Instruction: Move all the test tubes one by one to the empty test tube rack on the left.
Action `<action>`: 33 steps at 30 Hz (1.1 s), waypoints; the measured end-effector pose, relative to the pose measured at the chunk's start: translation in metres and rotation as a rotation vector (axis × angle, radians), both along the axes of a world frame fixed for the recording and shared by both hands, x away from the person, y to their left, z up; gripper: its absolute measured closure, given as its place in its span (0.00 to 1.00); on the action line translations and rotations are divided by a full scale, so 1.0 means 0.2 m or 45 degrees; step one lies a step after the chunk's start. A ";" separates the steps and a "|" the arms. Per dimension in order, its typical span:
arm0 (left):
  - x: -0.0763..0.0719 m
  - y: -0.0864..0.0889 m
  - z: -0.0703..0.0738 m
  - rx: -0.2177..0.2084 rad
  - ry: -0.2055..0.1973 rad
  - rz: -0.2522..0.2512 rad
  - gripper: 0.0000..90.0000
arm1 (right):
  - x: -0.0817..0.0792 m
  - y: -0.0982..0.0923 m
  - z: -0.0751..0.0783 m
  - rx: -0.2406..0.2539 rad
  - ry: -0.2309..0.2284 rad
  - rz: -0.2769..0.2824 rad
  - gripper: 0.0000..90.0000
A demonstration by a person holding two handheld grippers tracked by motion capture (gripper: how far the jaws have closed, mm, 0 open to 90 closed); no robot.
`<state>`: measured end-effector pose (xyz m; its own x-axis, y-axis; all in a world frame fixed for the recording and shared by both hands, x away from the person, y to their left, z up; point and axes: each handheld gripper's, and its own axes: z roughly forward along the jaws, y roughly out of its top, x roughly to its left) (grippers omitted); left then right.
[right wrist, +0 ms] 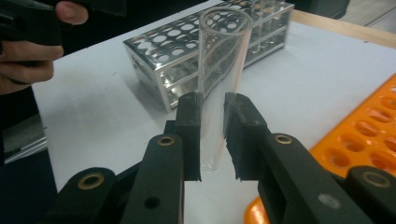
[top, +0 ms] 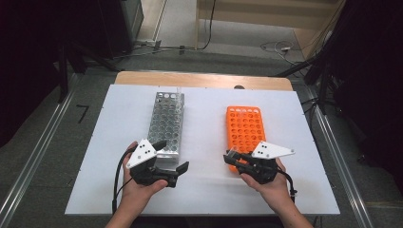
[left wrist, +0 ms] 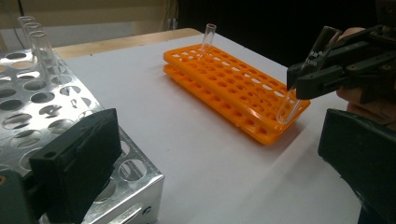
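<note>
A clear glass test tube (right wrist: 219,88) stands upright between the jaws of my right gripper (right wrist: 212,105), which is shut on it. That tube (left wrist: 306,70) hangs at the near corner of the orange rack (left wrist: 233,88), lower end just off the white table. My right gripper (top: 232,156) sits at the orange rack's (top: 245,128) near end. My left gripper (top: 172,156) is open with nothing in it, at the near end of the metal rack (top: 166,124). Its jaws stand wide apart in the left gripper view, around (left wrist: 215,163).
Several empty tubes (left wrist: 37,42) stand in the metal rack's (left wrist: 46,102) far end, and one tube (left wrist: 208,39) stands at the orange rack's far end. Both racks rest on a white sheet (top: 204,190) over a wooden table. White surface lies open between the racks.
</note>
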<state>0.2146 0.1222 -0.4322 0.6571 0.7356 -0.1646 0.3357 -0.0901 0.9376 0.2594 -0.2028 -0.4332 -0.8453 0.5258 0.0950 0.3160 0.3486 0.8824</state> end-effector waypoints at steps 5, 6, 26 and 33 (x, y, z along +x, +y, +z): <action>0.00 -0.02 0.00 0.000 0.002 -0.018 0.00 | -0.03 0.05 -0.01 -0.008 0.007 0.044 0.82; 0.00 -0.02 0.00 0.000 0.002 -0.018 0.00 | -0.03 0.06 -0.02 -0.013 0.009 0.050 0.82; -0.03 -0.17 0.02 -0.001 -0.003 -0.152 0.07 | -0.09 0.21 -0.07 -0.057 0.022 0.159 0.82; -0.04 -0.23 0.02 0.012 0.004 -0.174 0.29 | -0.11 0.25 -0.07 -0.070 0.025 0.183 0.82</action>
